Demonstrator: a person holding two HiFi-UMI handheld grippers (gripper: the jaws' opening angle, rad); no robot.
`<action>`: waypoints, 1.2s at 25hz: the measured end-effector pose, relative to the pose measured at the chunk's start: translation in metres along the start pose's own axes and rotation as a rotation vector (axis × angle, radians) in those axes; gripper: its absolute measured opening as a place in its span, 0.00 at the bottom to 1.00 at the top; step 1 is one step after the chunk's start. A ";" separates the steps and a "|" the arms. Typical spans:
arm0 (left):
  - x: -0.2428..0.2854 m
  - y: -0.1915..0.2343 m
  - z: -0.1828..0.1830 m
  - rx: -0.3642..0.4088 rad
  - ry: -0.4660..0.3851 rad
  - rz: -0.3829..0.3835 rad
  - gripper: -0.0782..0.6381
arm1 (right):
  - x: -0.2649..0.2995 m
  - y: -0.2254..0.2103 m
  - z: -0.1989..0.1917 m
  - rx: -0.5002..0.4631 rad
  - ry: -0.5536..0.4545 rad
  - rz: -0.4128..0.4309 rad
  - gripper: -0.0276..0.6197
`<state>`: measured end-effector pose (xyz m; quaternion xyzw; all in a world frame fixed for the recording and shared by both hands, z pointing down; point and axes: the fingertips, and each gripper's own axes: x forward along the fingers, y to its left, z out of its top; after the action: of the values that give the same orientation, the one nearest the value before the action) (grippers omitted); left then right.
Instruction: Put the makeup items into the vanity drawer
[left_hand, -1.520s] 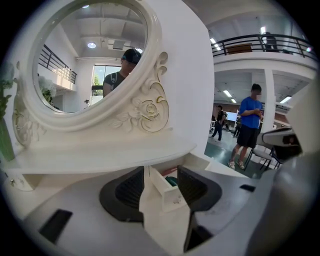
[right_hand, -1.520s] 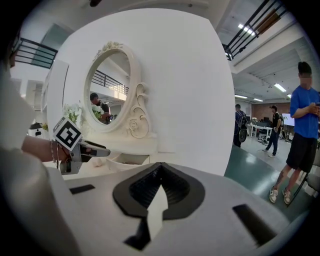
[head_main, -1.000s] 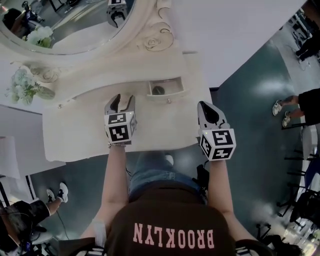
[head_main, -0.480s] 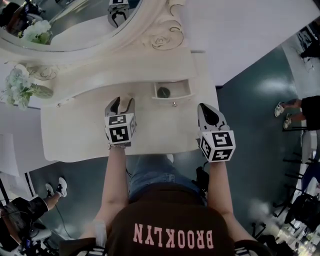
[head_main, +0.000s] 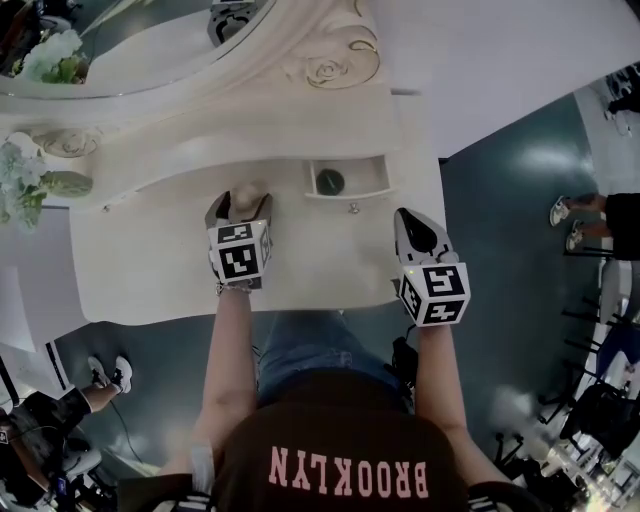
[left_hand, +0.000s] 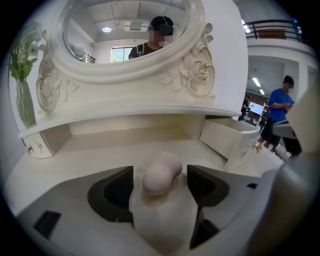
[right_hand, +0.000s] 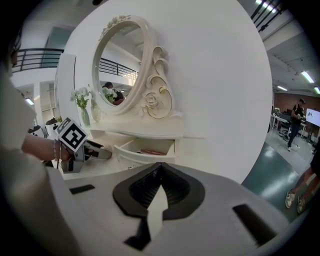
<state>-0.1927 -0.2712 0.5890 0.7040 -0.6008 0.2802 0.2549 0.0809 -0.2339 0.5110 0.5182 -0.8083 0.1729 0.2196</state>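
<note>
Cream vanity desk (head_main: 150, 250) under oval mirror (left_hand: 125, 35). Beige makeup sponge (left_hand: 161, 172) lay on desk between jaws of left gripper (head_main: 243, 208). Jaws had just been opening and stood wide, pads off sponge. Sponge's long axis ran away along jaws. Right gripper (right_hand: 159, 175) closed, empty. Open drawer (head_main: 345, 178) lay beyond and right of sponge, between grippers.
</note>
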 end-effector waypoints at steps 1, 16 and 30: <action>0.001 0.000 -0.001 0.007 0.004 0.002 0.54 | 0.000 -0.001 -0.001 0.003 0.003 -0.002 0.04; -0.021 -0.008 0.004 0.045 -0.025 -0.010 0.33 | -0.016 0.004 0.012 -0.008 -0.043 -0.016 0.04; -0.073 -0.012 0.048 0.060 -0.159 0.018 0.33 | -0.063 0.008 0.040 -0.031 -0.151 -0.039 0.04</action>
<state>-0.1854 -0.2509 0.5036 0.7259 -0.6168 0.2436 0.1824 0.0897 -0.2030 0.4432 0.5421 -0.8148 0.1162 0.1694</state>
